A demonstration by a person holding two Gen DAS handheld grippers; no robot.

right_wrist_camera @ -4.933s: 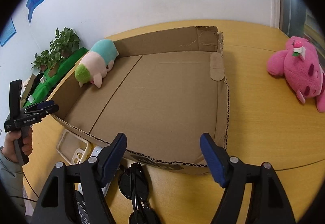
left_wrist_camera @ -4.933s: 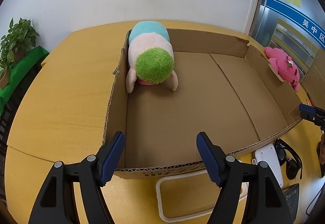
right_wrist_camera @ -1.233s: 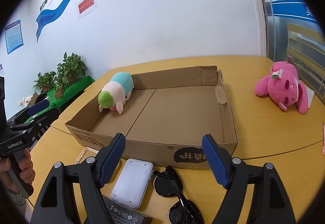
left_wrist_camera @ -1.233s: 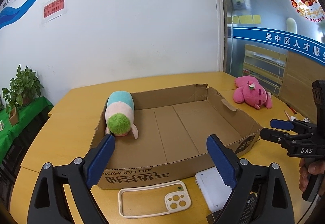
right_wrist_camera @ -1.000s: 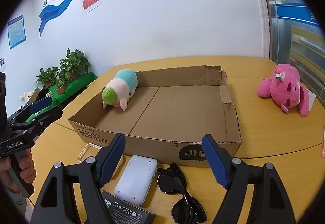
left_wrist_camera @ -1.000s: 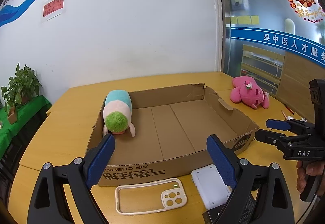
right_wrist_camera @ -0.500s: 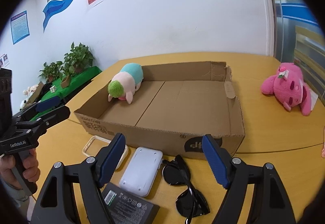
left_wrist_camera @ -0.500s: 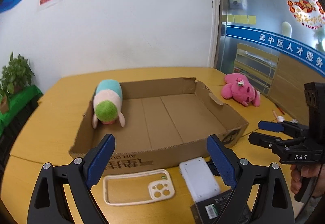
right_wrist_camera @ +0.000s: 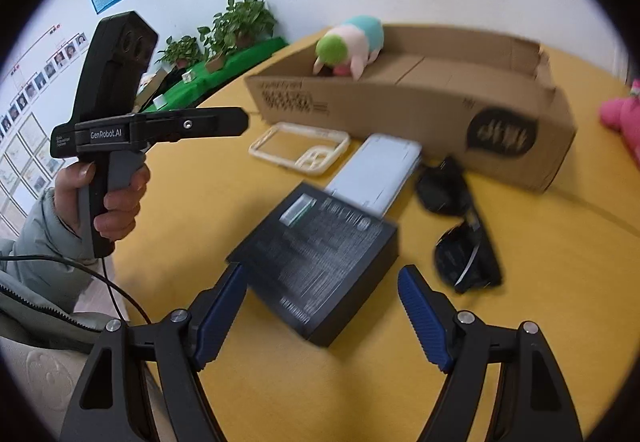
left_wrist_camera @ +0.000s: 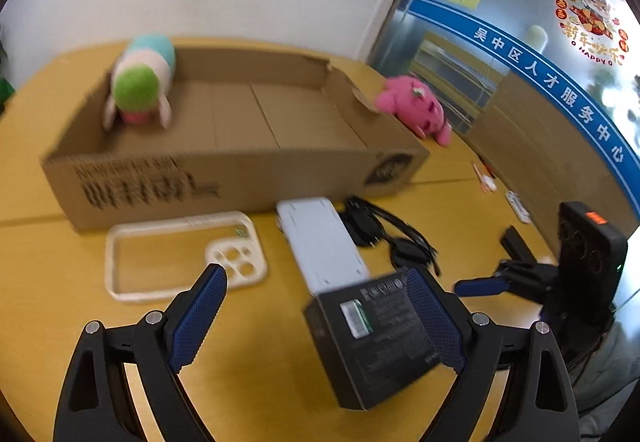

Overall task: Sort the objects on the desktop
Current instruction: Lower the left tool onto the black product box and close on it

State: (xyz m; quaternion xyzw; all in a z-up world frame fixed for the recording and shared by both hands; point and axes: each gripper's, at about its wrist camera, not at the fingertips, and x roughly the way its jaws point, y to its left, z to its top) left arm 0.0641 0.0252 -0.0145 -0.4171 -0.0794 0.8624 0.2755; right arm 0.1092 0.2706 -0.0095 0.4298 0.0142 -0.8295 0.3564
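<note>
The left gripper (left_wrist_camera: 318,318) tilts down toward the yellow table (left_wrist_camera: 248,382) with its blue-padded jaws spread wide and nothing between the pads. In the right wrist view it shows from the side, gripped by a hand (right_wrist_camera: 106,197) in a grey-green padded sleeve (right_wrist_camera: 36,242), a black cable trailing from its handle. The right gripper (right_wrist_camera: 322,312) also points down at the table, its jaws standing wide apart and empty.

Just ahead of the right gripper, partly between its fingers, lies a black box (right_wrist_camera: 320,254) printed with small text and a pale label. Beyond that box sits a white flat device (right_wrist_camera: 376,171), with black sunglasses (right_wrist_camera: 460,222) to the right of it and a cream phone case (right_wrist_camera: 300,147) to the left. For the left gripper, the phone case lies just ahead of its left finger and the black box by its right finger.

Farther off stands an open cardboard box (left_wrist_camera: 240,169), holding a pastel plush toy with a green head (left_wrist_camera: 140,85) in its far left corner. A pink plush toy (left_wrist_camera: 416,109) lies on the table beyond the box's right end.

White walls, potted plants (right_wrist_camera: 236,25) on a green-covered ledge and posters surround the table.
</note>
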